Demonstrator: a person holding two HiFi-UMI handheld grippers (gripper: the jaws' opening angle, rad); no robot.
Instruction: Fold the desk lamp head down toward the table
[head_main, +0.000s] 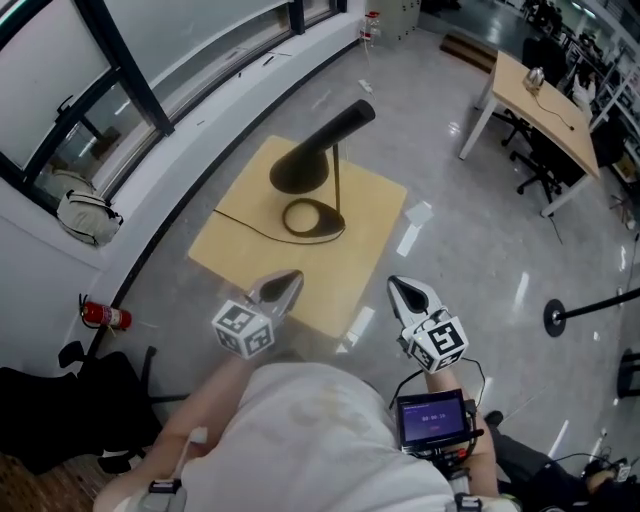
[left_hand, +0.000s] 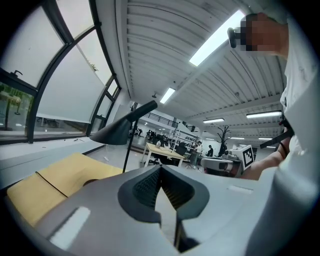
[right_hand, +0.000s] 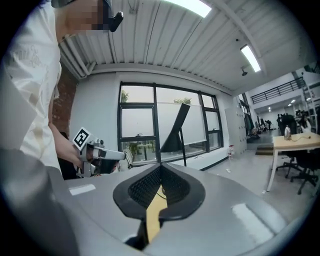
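Observation:
A black desk lamp stands on a small square wooden table (head_main: 240, 250). Its cone-shaped head (head_main: 322, 148) tilts over an oval ring base (head_main: 313, 219), joined by a thin upright stem (head_main: 336, 178). The lamp head also shows in the left gripper view (left_hand: 117, 132) and in the right gripper view (right_hand: 175, 129). My left gripper (head_main: 288, 283) is shut and empty, at the table's near edge, well short of the lamp. My right gripper (head_main: 404, 292) is shut and empty too, just off the table's near right corner. Both pairs of jaws meet with nothing between them.
A cable (head_main: 250, 226) runs from the lamp base across the tabletop. Windows and a sill line the left side, with a bag (head_main: 88, 215) and a red fire extinguisher (head_main: 106, 316) below. A long desk (head_main: 540, 105) with chairs stands at the far right.

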